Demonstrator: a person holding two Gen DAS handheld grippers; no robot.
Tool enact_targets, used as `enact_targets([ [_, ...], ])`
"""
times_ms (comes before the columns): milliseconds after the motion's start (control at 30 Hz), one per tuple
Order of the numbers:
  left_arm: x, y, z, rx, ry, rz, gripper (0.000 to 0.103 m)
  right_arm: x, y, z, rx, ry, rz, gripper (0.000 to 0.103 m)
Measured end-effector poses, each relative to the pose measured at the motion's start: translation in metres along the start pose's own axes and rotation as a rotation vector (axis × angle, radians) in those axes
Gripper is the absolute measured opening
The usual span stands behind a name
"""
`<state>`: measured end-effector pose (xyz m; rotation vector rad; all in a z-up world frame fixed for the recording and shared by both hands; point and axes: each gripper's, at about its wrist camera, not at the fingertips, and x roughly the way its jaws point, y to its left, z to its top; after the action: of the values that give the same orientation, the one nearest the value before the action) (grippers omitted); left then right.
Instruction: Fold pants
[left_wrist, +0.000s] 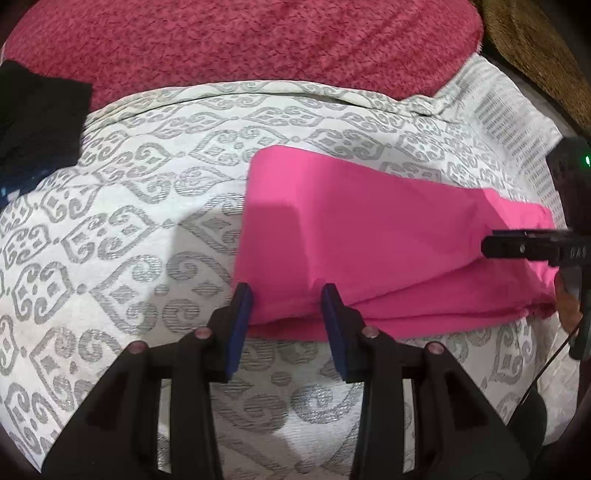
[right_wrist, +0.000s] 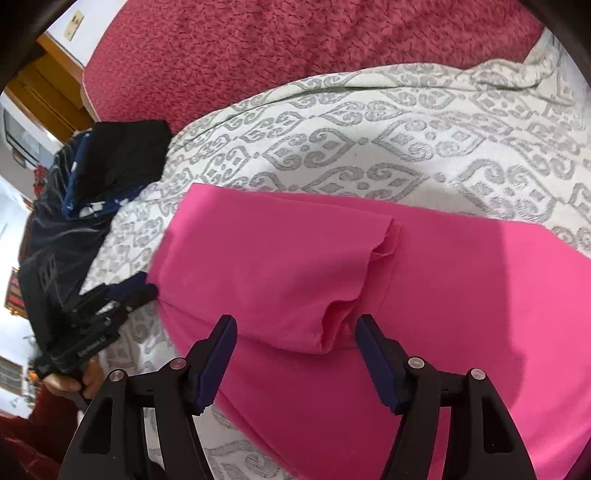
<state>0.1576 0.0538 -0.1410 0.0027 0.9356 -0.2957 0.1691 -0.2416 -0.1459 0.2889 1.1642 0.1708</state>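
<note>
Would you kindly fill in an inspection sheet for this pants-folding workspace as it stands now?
Surface: white bedspread with grey pattern, wrinkled at the far edge.
Job's things: pink pants lying partly folded, one layer over another.
Clutter: dark clothes pile at the left.
Grippers: left gripper open at the pants' near edge; right gripper open above the folded layer.
Cables: thin black cable by the right gripper.
Surroundings: red fuzzy blanket beyond; wooden furniture.

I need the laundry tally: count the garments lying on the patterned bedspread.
2 clearly visible: pink pants folded in the middle of the bedspread, and a dark garment pile at its far left edge. That pile may hold more than one piece.
</note>
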Motion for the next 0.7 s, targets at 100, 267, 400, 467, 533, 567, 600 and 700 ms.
enact_targets([
  [100, 0.005, -0.005, 0.000, 0.028, 0.006, 0.014, 0.041, -0.002, 0.010, -0.006, -0.038, 0.057, 0.107, 0.068],
  [267, 0.004, -0.003, 0.000, 0.023, 0.004, 0.006, 0.043, -0.025, 0.029, -0.025, -0.152, 0.080, 0.184, 0.068],
  [400, -0.001, -0.006, 0.000, 0.032, 0.000, 0.002, 0.043, -0.033, -0.013, -0.016, 0.070, 0.036, 0.095, 0.068],
  [467, -0.003, -0.010, -0.001, 0.065, -0.011, -0.002, 0.044, -0.030, -0.037, -0.015, 0.195, 0.025, 0.106, 0.068],
  [533, -0.002, -0.012, -0.002, 0.091, -0.011, 0.022, 0.046, -0.023, -0.053, -0.015, 0.299, 0.033, 0.166, 0.068],
  [567, -0.001, -0.013, -0.003, 0.096, -0.009, 0.027, 0.046, -0.018, -0.058, -0.015, 0.334, 0.032, 0.207, 0.068],
  [600, 0.000, -0.012, -0.004, 0.096, -0.005, 0.027, 0.048, -0.015, -0.059, -0.014, 0.341, 0.026, 0.224, 0.068],
  [700, 0.004, -0.010, -0.005, 0.099, 0.006, 0.029, 0.052, -0.006, -0.058, -0.006, 0.355, 0.014, 0.238, 0.070],
])
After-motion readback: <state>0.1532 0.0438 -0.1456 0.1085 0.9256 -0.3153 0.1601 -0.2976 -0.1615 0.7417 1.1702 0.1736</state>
